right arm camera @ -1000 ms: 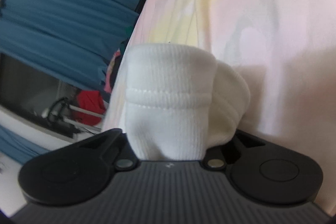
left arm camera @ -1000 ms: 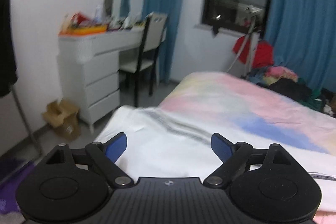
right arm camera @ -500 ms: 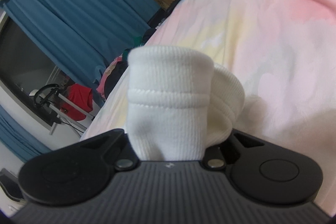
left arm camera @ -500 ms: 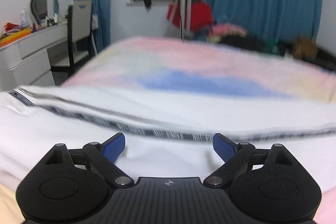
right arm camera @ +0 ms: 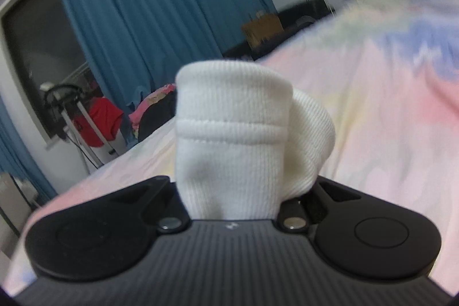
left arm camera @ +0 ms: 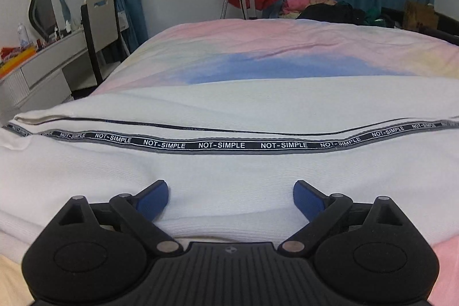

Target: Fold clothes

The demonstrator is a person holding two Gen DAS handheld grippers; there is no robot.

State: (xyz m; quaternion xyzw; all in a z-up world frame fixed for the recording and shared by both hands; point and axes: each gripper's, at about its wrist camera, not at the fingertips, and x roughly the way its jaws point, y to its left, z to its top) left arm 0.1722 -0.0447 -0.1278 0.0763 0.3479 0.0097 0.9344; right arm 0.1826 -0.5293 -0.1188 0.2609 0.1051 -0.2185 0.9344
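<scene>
left gripper (left arm camera: 230, 198) is spread wide, jaws have just been opening further, nothing pinched; only flat white cloth lies in the gap between its blue pads (left arm camera: 152, 198), contact with the cloth can't be judged. it hangs low over the near edge of the white garment (left arm camera: 229, 171). right gripper (right arm camera: 232, 188) is clamped down tight on a ribbed white cuff (right arm camera: 232, 139); the cuff bunches up out of the closed jaws and hides the fingertips, with a stitched hem band across it and a second fold bulging to the right. the garment lies spread flat across the near part of the bed (left arm camera: 287, 48), which has a pastel pink, blue and yellow cover. a black tape strip (left arm camera: 223, 145) printed "not-simple" runs side to side across the garment, a thin dark seam line just beyond it toward the far side of the bed. the right wrist view is motion-blurred on the bed cover.
</scene>
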